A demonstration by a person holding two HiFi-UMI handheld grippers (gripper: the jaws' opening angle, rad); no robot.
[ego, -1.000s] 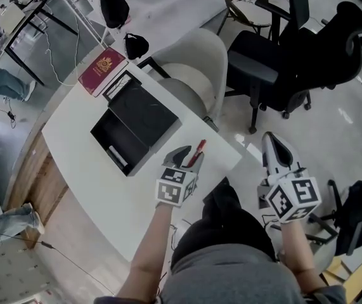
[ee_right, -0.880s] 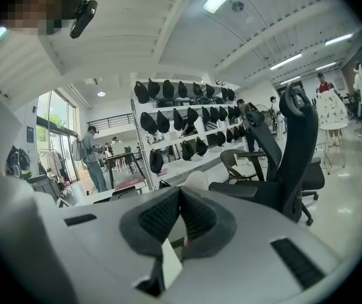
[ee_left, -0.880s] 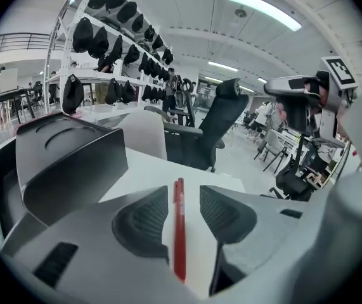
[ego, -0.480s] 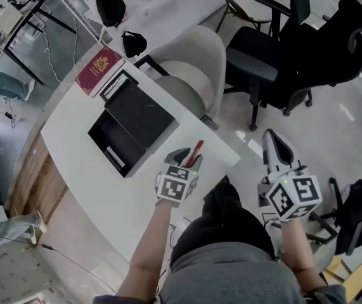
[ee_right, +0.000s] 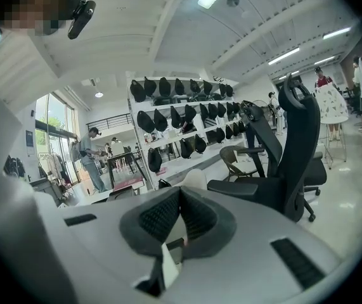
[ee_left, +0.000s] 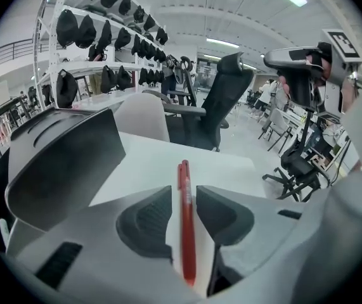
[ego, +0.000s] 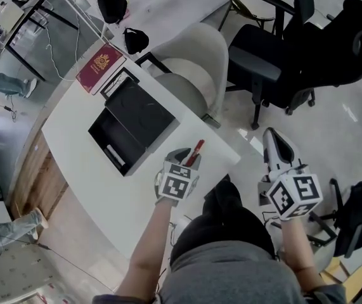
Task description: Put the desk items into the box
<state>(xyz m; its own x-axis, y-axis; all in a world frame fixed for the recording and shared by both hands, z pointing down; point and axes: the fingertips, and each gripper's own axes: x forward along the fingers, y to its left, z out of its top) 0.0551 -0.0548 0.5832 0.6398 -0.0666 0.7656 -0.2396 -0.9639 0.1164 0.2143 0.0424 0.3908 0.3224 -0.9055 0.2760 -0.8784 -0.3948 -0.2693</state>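
Observation:
A red pen [ego: 195,152] lies on the white desk [ego: 85,170] near its right corner. My left gripper [ego: 184,158] is tipped down over it. In the left gripper view the pen [ee_left: 184,233] runs between the two pads, with a thin gap on each side. The left gripper [ee_left: 184,192] is open and its jaws have just been closing on the pen. The open black box [ego: 114,141], lid [ego: 144,113] folded back, sits to the left of the pen. My right gripper [ego: 276,145] hangs off the desk over the floor, its pads [ee_right: 161,217] meeting, nothing held.
A dark red booklet [ego: 100,67] lies at the desk's far corner behind the box. A white chair [ego: 196,62] stands against the far edge and a black office chair [ego: 295,49] to its right. The box wall [ee_left: 66,163] rises just left of the left gripper.
The left gripper has sunk a little onto the pen and its jaws have narrowed around it. The right gripper has stayed put.

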